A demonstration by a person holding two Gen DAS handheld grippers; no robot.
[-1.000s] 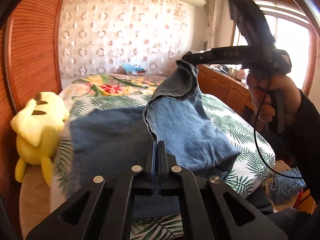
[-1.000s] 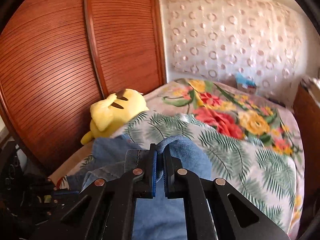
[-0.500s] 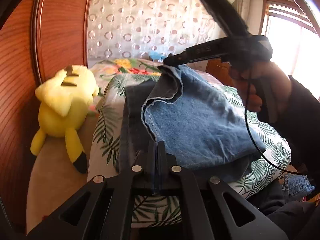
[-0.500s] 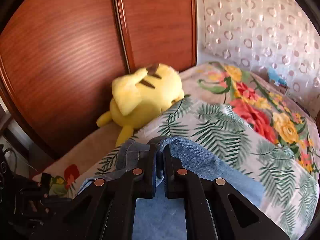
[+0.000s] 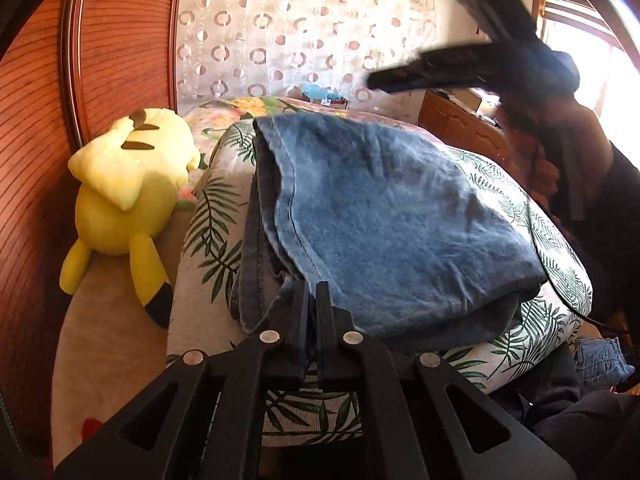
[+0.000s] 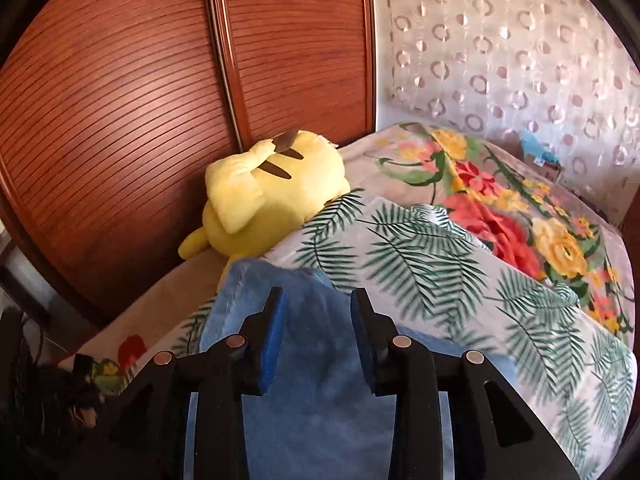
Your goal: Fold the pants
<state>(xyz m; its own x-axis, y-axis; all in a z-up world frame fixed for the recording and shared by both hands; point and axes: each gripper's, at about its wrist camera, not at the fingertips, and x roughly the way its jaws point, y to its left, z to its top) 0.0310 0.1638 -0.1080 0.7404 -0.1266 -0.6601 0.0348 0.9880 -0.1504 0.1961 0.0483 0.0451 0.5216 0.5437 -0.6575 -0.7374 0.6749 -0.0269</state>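
Blue jeans [image 5: 380, 208] lie folded in layers on the leaf-patterned blanket [image 5: 208, 240]. At their near left corner, my left gripper [image 5: 312, 288] is shut on the jeans' edge. In the left wrist view my right gripper [image 5: 374, 79] hovers blurred above the far edge of the jeans, with no cloth hanging from it. The right wrist view shows the right gripper [image 6: 318, 296] with its jaws opening. The jeans [image 6: 320, 380] lie flat below its blue pads [image 6: 272, 332], which do not press on them.
A yellow plush toy [image 5: 128, 184] lies left of the jeans against the ribbed wooden sliding doors [image 6: 120, 100]. A flowered cover [image 6: 500, 216] spreads beyond the leaf blanket. A person's hand [image 5: 560, 152] holds the right gripper. More denim [image 5: 600, 360] lies low at the right.
The right gripper carried the top layer over toward the plush toy, then let it go; its jaws have parted and the layer lies flat. The left gripper sank with its corner.
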